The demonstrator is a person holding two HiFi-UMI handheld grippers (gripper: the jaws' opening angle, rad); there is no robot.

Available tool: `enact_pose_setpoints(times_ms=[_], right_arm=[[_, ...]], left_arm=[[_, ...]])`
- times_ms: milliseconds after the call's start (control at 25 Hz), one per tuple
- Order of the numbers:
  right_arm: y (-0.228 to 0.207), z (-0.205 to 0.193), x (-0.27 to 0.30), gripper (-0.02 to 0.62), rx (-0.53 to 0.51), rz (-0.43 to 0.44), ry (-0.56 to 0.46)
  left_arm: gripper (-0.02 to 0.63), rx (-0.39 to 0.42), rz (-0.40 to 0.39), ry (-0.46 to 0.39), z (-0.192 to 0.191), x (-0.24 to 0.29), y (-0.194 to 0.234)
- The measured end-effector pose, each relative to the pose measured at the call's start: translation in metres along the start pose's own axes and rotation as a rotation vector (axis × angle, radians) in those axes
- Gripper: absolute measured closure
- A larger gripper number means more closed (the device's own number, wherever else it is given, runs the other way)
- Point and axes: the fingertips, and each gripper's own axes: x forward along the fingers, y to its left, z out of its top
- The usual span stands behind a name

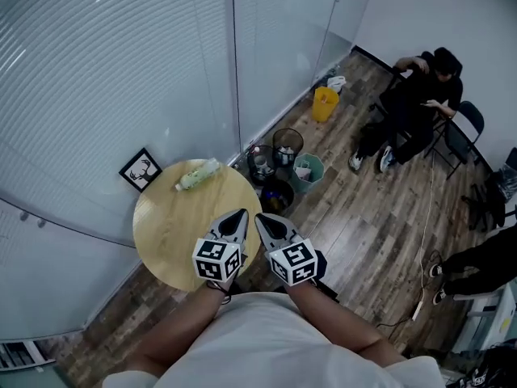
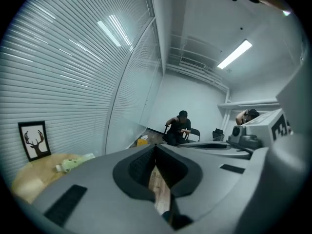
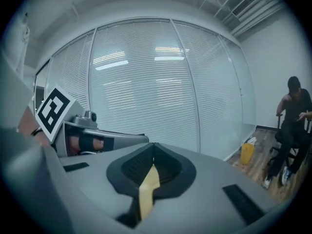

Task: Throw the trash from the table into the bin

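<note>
Tools first: the left tool (image 1: 240, 215) and the right tool (image 1: 262, 219) hang side by side over the near edge of the round bench (image 1: 166, 233), both pointing toward its far rim. In the left gripper view the left tool (image 2: 155, 149) has its jaws together with nothing between them; only a sliver of floor shows through the slot behind the tips. The right gripper view shows the same of the right tool (image 3: 153, 149): jaws together, no load.

Step in hand, as judged: the approach before a pick-up. Nothing is held, and the one piece of trash on the bench is untouched.

That trash, a pale green bottle (image 1: 198, 175), lies on its side at the bench's far rim, well apart from both tools, across the bench top and somewhat left of the left tool's line. The left gripper view places the bottle (image 2: 73, 163) low and to the left, near a framed deer picture (image 2: 34, 139) that stands just past the bench's far-left rim.

On the floor past the bench's far-right rim stands a cluster of bins: a dark bin (image 1: 276, 194) nearest the bench, a teal bin (image 1: 308, 172) and a mesh bin (image 1: 287, 144) behind it. A yellow bin (image 1: 325, 103) stands well beyond these.

Next move, as judged: one tool must part its jaws, reach across the bench, straddle the bottle across its narrow body and close. Which bin is meant cannot be told.
</note>
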Motion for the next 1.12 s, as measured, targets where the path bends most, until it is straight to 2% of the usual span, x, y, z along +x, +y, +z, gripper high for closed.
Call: enact_pose_setpoints(times_ms=[240,520,720,880,1120], right_arm=[[0.073,0.014,0.060,0.588,-0.043,0.125,0.004],[0.140,0.015,0.102,0.588,-0.098,0.260,0.038],[0.156,0.006,0.123,0.589,-0.101,0.321,0.082],[0.164,0.003,0.138,0.589,-0.129,0.375,0.109],[0.149,0.002,0.160,0.588,-0.144,0.428,0.146]], left_arm=[[0.600,-0.006,0.127,-0.070,0.020,-0.064,0.076],[0.600,-0.070,0.290,-0.123,0.016,-0.124,0.142],[0.600,-0.088,0.379,-0.153,0.013,-0.144,0.169],[0.600,-0.110,0.407,-0.138,0.008,-0.142,0.184],[0.600,-0.140,0.448,-0.137,0.010,-0.120,0.198]])
